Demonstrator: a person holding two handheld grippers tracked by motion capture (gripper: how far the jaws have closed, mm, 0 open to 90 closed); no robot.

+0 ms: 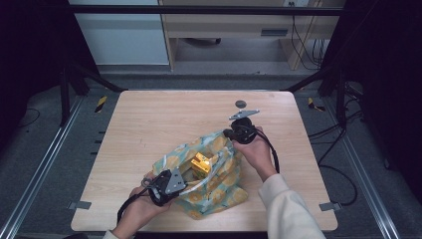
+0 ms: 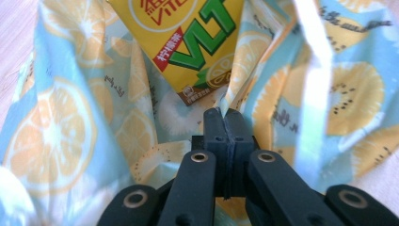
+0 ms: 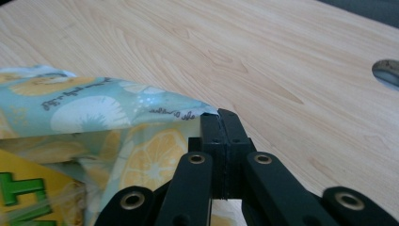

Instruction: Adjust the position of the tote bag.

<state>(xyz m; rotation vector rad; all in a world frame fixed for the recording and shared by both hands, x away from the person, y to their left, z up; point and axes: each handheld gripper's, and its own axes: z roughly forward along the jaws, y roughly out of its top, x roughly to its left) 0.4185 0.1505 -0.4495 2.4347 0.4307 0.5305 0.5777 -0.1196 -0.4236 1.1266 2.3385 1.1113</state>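
Cloth printed with lemon and kiwi slices makes up the bag (image 1: 209,179) that lies on the table (image 1: 149,119) between your two hands, and both tools are fastened to its mouth. Your left hand-held gripper (image 1: 164,185) sits at the near-left edge of the opening with its jaws pressed together on a fold of the fabric (image 2: 235,101), and it looks straight in at a yellow drink carton (image 2: 188,42) just beyond its tips (green lettering, red label patch). From above, that carton (image 1: 200,163) lies inside the bag, roughly midway between the two tools, its long axis seemingly running from near-left to far-right, though the cloth hides much of it. A white strap (image 1: 214,172) crosses the opening beside it. Your right hand-held gripper (image 1: 238,133) is at the far-right edge of the mouth, jaws likewise closed on the rim of the cloth (image 3: 207,113), with bare wood beyond. I judge the left tool nearer the carton, but either must let go of the fabric first to reach it.
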